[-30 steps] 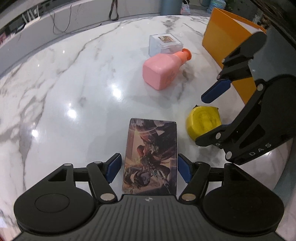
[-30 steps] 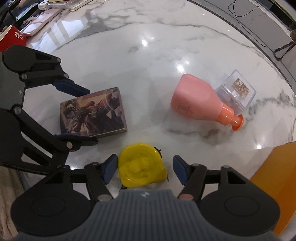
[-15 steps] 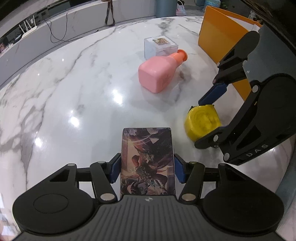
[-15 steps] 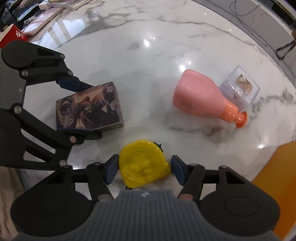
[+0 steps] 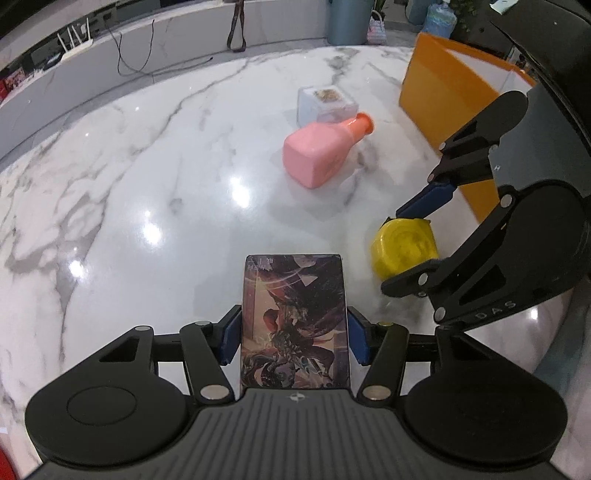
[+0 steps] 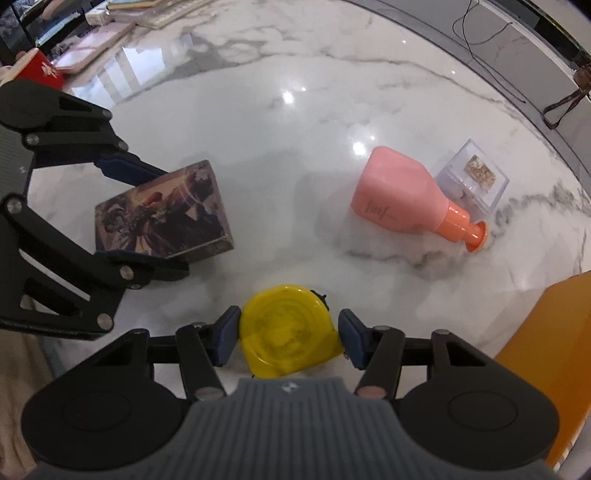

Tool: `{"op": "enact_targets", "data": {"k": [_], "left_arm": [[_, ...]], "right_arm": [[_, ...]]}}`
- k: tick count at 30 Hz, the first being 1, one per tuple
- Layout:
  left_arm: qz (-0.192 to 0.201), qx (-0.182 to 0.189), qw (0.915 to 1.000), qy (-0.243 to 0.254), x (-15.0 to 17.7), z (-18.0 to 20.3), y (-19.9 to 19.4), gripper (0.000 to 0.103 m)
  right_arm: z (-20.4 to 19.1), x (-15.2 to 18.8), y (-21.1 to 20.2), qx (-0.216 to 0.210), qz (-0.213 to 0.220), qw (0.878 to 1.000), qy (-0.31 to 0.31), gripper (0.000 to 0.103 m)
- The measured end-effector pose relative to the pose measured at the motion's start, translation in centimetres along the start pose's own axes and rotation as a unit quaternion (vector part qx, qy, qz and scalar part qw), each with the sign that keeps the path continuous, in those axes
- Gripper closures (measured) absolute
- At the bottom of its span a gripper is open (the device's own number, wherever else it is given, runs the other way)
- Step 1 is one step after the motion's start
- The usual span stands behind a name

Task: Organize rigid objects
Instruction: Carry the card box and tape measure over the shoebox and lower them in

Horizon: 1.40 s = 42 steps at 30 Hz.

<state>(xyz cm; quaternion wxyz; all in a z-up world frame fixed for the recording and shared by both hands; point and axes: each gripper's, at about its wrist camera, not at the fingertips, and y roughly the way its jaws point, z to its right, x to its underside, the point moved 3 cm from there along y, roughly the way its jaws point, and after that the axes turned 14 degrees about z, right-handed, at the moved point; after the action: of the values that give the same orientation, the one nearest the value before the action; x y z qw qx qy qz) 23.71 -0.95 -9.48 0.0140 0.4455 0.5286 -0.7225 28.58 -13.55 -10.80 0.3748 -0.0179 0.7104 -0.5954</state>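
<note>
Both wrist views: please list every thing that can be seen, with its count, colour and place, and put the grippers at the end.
illustrated box: 1, dark artwork, between the left gripper's pads, near table edge.
tape measure: 1, yellow, between the right gripper's pads.
bottle: 1, pink with orange cap, lying on its side mid-table.
clear case: 1, transparent with a gold item inside, right behind the bottle.
orange bin: 1, orange, at the table's far right.
marble table: 1, white with grey veins.
red cup: 1, red, far left edge.
books and papers: several, pale, far end.
left gripper: 1, black with blue pads, shut on the illustrated box.
right gripper: 1, black with blue pads, jaws just been closing, now on the tape measure.
</note>
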Motion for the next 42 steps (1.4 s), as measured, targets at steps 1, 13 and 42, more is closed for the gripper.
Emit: {"op": "enact_targets", "data": {"k": [1,13,42], "left_arm": [[0.004,0.000,1.0000,0.002,-0.2,0.2,-0.4,0.037],[0.050,-0.003,0.9986,0.019,-4.0,3.6,-4.8,0.038],[0.074,0.119,0.9817,0.129,-13.4,21.8,2.7,0.037]], "right_arm": [[-0.1,-0.1,-0.4,0.000,0.003,1.000,-0.004,0.046],[-0.3,-0.6,-8.0,0.019,0.059,0.998,-0.030,0.046],[15.0,13.2,-13.1,0.118,-0.040,0.991,-0.043,0.045]]}}
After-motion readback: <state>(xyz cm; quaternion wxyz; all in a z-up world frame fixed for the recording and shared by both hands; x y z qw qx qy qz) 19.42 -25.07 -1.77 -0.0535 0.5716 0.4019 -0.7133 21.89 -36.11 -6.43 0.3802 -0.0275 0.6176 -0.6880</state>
